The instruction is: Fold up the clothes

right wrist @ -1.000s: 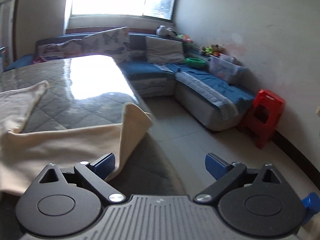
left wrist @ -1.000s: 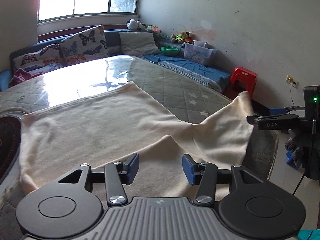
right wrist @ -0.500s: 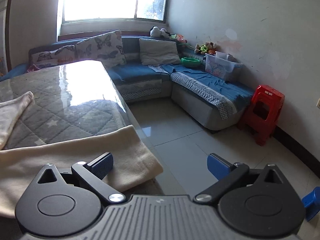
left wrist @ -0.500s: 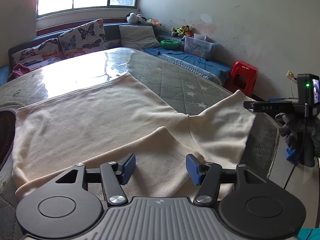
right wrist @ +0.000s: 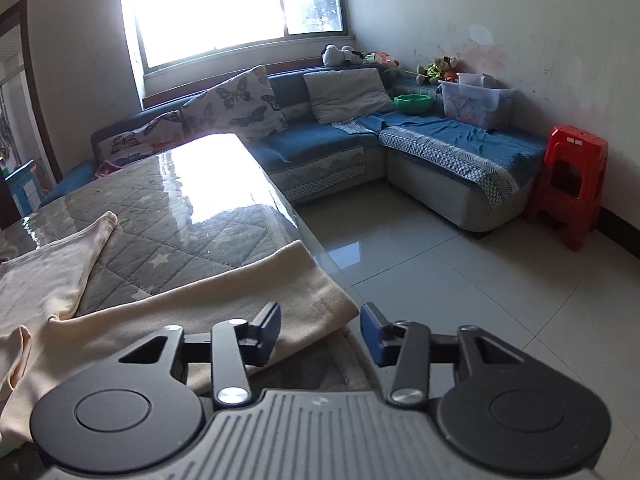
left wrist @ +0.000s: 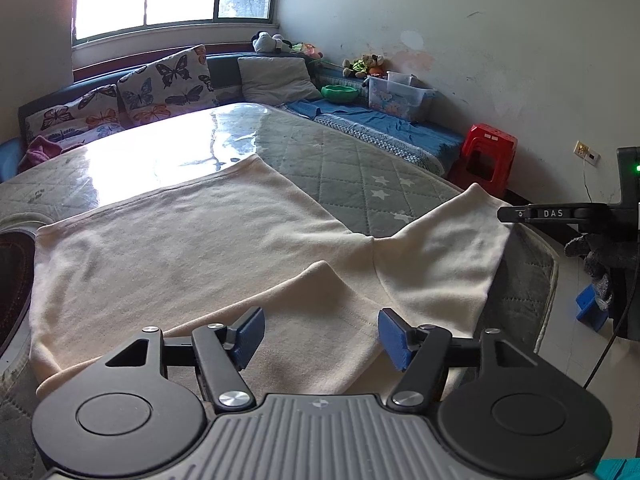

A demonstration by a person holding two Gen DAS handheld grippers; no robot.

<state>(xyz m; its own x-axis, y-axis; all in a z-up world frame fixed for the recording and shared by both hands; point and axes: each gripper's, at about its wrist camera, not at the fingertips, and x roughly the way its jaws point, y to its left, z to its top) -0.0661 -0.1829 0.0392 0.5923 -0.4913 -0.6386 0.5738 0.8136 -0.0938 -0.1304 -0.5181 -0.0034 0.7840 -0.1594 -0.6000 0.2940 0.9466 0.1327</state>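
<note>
A cream shirt point(left wrist: 200, 248) lies spread flat on the table point(left wrist: 360, 168), which wears a grey quilted cover with small stars under a glossy sheet; one sleeve point(left wrist: 444, 248) reaches out toward the table's right edge, and a fold of cloth point(left wrist: 312, 304) lies doubled over the near part of the body. The left gripper point(left wrist: 321, 335) hangs just above that fold, its blue-padded fingers point(left wrist: 249, 334) set wide apart with nothing between them; the right gripper point(right wrist: 320, 334) sits at the end of the sleeve point(right wrist: 240, 300) by the table's edge, its jaws apart at a middling gap, one finger point(right wrist: 267, 332) over the cloth and the other past the rim above the floor, holding nothing. In the left view the right gripper point(left wrist: 560, 214) shows side-on beside the sleeve end, a gloved hand point(left wrist: 596, 260) beneath it. Beyond the table stands a blue corner sofa point(right wrist: 440, 148) with butterfly cushions point(right wrist: 236, 108), a green bowl point(right wrist: 413, 103) and a clear storage box point(right wrist: 476, 100); a red stool point(right wrist: 568, 184) stands on the tiled floor point(right wrist: 460, 272) against the wall; a bright window point(right wrist: 236, 4) is behind.
</note>
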